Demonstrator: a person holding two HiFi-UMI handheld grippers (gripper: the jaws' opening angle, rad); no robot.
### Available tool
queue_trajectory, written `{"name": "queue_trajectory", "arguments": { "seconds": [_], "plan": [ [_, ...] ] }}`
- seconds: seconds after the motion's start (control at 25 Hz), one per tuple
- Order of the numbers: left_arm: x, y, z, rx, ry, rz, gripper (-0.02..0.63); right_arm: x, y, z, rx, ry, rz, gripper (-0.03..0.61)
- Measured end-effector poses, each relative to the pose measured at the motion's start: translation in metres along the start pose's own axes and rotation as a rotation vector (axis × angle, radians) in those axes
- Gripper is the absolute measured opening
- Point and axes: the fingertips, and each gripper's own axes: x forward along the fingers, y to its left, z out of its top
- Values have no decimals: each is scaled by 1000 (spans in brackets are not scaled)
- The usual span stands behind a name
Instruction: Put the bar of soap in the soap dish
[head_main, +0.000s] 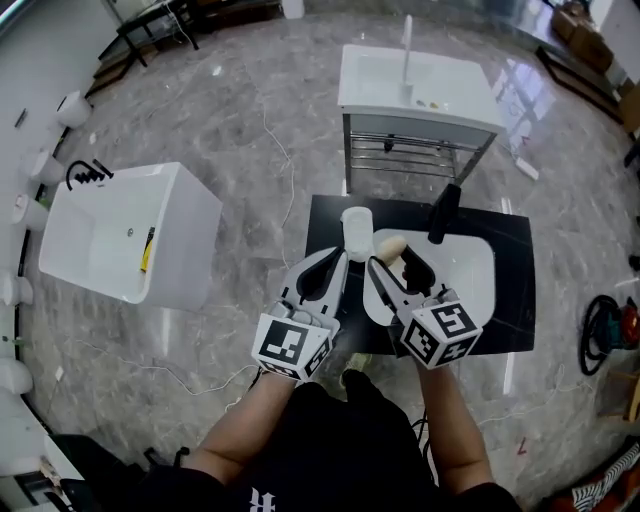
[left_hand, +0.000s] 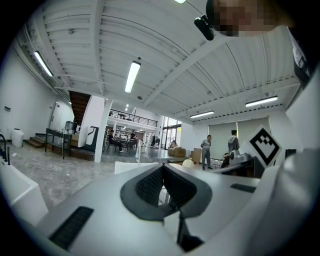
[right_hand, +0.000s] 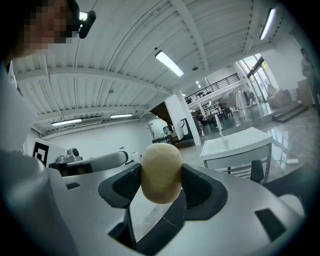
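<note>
A pale cream bar of soap (head_main: 392, 247) (right_hand: 161, 172) sits clamped between the pads of my right gripper (head_main: 393, 256) (right_hand: 161, 186), held over the left part of the white basin (head_main: 465, 270). The white soap dish (head_main: 356, 224) stands on the black countertop (head_main: 515, 300), just left of and beyond the soap. My left gripper (head_main: 337, 257) (left_hand: 162, 172) is shut with nothing in it, its tips close to the near side of the dish. In the left gripper view the soap (left_hand: 188, 163) peeks over the jaw on the right.
A black tap (head_main: 443, 212) rises at the basin's far edge. Beyond the counter stands a white vanity (head_main: 415, 85) (right_hand: 240, 145) with a tall tap. A white bathtub (head_main: 130, 235) is on the floor at left. Cables run across the grey marble floor.
</note>
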Motion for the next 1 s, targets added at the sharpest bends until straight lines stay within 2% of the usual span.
{"name": "queue_trajectory", "arguments": {
  "seconds": [0.32, 0.76, 1.0],
  "plan": [
    [34, 25, -30, -15, 43, 27, 8, 53, -43, -34, 67, 87, -15, 258],
    [73, 75, -82, -77, 57, -16, 8, 128, -94, -103, 109, 204, -114, 258],
    [88, 111, -115, -97, 81, -13, 8, 152, -114, -139, 110, 273, -172, 258]
  ]
}}
